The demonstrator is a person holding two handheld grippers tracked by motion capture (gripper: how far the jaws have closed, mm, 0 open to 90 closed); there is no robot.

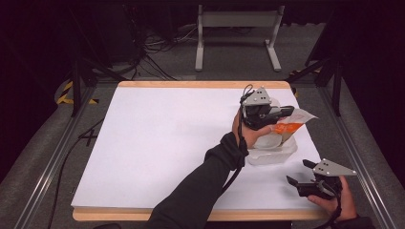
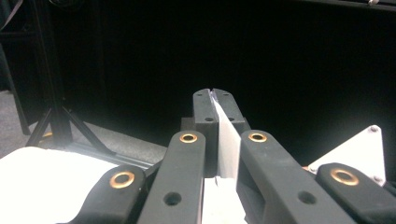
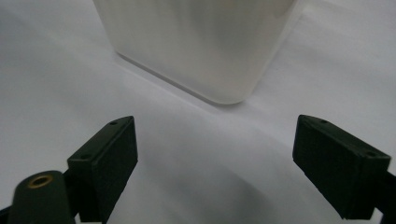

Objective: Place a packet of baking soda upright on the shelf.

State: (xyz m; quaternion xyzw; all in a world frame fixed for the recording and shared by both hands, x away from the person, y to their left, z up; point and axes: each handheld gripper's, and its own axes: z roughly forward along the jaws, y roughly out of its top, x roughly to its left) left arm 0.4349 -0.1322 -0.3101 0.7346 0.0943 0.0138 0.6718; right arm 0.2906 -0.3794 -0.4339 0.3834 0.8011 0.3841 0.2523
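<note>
High view: left gripper [image 1: 282, 112], jaws clenched on a packet [image 1: 292, 125], lifts it above the tub [image 1: 272, 153]; right gripper [image 1: 299, 175] waits, jaws released.

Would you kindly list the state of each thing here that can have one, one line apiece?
left gripper: shut on the packet's edge, raised over the container.
right gripper: open, holding nothing, low over the table beside the container.
packet: white and orange, flat, held up with its lower end in the container.
container: white, open-topped, upright on the table.
</note>
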